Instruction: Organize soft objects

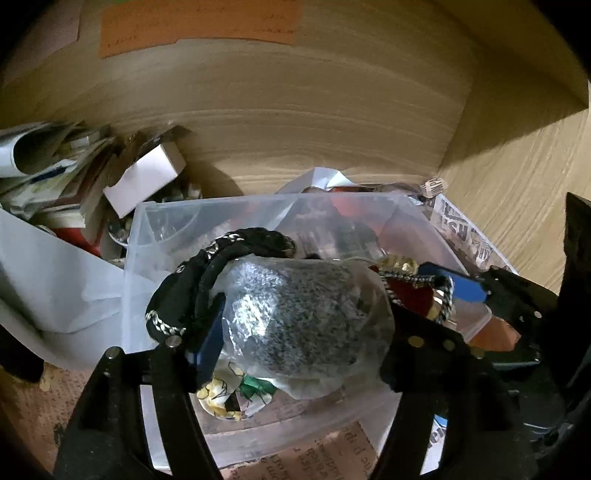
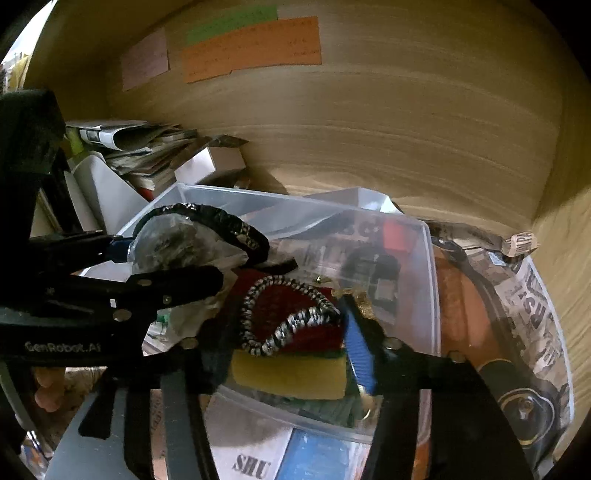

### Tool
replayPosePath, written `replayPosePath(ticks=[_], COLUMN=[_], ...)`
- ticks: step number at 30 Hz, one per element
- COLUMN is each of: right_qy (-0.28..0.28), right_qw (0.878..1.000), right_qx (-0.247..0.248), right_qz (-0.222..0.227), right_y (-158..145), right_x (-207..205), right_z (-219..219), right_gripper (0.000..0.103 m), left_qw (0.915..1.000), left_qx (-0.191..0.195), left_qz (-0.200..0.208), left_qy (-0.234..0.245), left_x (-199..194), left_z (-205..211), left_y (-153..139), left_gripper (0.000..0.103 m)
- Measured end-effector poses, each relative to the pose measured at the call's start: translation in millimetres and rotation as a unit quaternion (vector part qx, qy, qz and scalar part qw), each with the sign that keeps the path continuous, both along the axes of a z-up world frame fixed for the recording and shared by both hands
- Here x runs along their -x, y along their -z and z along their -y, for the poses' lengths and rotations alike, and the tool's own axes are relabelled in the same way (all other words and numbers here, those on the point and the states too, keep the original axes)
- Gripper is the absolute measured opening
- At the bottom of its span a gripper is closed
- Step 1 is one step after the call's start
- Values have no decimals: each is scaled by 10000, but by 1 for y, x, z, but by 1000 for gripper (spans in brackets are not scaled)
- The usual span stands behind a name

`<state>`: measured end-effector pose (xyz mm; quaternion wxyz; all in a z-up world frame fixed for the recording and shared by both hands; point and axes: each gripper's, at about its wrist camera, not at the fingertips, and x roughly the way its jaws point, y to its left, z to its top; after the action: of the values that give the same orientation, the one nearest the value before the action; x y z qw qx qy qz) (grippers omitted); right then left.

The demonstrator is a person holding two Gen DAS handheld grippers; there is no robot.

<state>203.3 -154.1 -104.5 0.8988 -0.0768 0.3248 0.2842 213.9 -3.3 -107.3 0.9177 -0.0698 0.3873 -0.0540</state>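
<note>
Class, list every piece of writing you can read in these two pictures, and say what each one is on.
"GenRobot.AI": on the left gripper body.
"SHU": on a printed paper under the clear bin.
Newspaper headlines: only fragments, unreadable.
Orange note, green note, pink note: handwriting too blurred.

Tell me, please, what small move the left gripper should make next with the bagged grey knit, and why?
Probably lower it a little and release. The left gripper is shut on the bagged grey knit, held above the clear plastic bin, while the right gripper is already clamped on the red knit piece in that bin.
</note>
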Motion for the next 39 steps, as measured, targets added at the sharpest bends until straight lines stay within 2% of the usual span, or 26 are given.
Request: replayPosePath(ticks=[3, 6, 12, 15, 19, 25, 29, 33, 37, 39], right_qy=[-16, -6, 56, 128, 208, 263, 265, 244, 238, 243], right_qw=[10000, 9999, 9991, 9976, 9938, 9847, 9786, 9733, 9695, 9683], right_qx=[-31, -56, -179, -319, -560, -955, -1095, -1196, -1228, -1240], right_qz=[49, 157, 375, 598, 935, 1434, 1722, 1944, 2110, 2155], right_y=[-5, -11, -26, -40, -61, -92, -103, -110, -114, -116], right_x=[6, 13, 28, 39, 58, 91, 109, 124, 137, 142], right_z=[4, 9, 20, 28, 39, 54, 59, 60, 58, 59], right_gripper=[62, 66, 66, 66, 66, 67, 73, 83, 85, 94], left_qw=[9999, 9995, 9983, 9964, 9901, 9762, 9667, 9590, 9548, 9542], left_qx=[110, 287, 304, 169, -125, -391, -466, -535, -601, -623], left_qz=[-32, 24, 481, 832, 1383, 2073, 2430, 2676, 2797, 2815], left_qy=[49, 133, 141, 38, -190, -503, -661, -757, -803, -797], left_x=[4, 10, 37, 54, 82, 125, 151, 173, 186, 189], left_z=[-1, -3, -3, -3, -2, -3, -4, -3, 1, 3], left_y=[-3, -8, -35, -50, -74, -105, -118, -127, -132, -134], left_gripper=[73, 78, 81, 81, 81, 82, 90, 97, 101, 102])
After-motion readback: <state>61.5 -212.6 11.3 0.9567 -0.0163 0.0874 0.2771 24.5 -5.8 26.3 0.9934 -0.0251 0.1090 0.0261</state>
